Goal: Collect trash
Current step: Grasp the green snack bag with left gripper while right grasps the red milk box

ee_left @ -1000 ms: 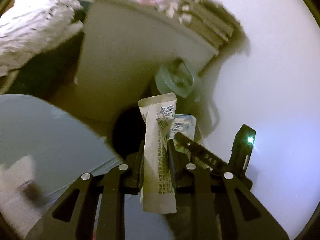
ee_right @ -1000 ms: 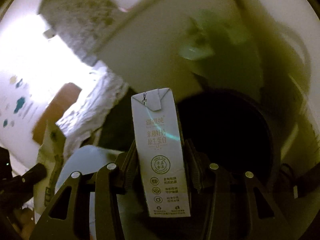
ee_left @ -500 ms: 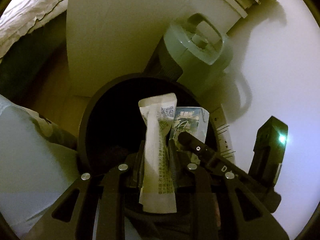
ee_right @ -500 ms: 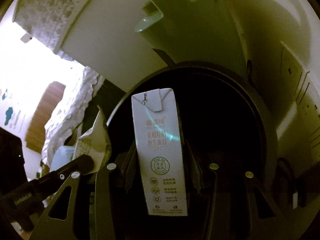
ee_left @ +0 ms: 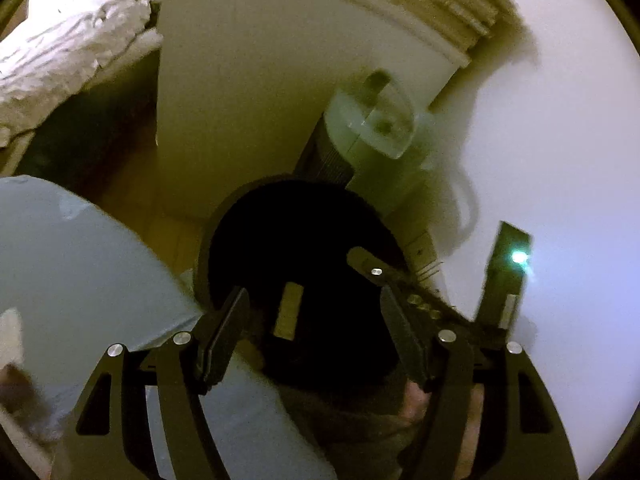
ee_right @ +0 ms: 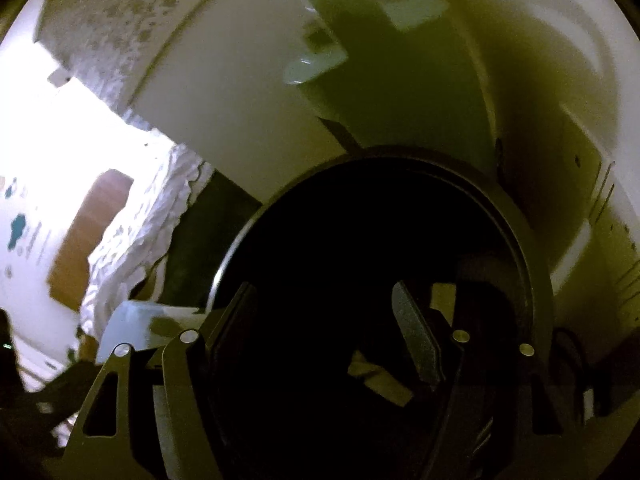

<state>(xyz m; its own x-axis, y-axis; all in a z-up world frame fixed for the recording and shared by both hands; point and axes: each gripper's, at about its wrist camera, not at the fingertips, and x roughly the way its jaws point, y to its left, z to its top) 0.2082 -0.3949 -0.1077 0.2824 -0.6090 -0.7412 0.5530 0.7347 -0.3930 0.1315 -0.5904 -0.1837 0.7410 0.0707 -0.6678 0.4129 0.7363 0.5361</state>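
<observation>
A round black trash bin stands on the floor under both grippers; in the right wrist view its rim fills the lower half. My left gripper hangs over the bin mouth, its jaws opening with nothing between them. A pale wrapper shows inside the dark bin below it. My right gripper is also over the bin, its jaws opening and empty, and it reaches into the left wrist view from the right. Pale pieces of trash lie in the bin; which one is the carton I cannot tell.
A white cabinet side rises behind the bin. A pale translucent lidded appliance stands against the bin's far side by the white wall. Crumpled white bedding is at the upper left, and a pale blue surface lies left of the bin.
Both grippers have opened. The wrapper has left the left gripper and the milk carton has left the right one; both have dropped into the bin.
</observation>
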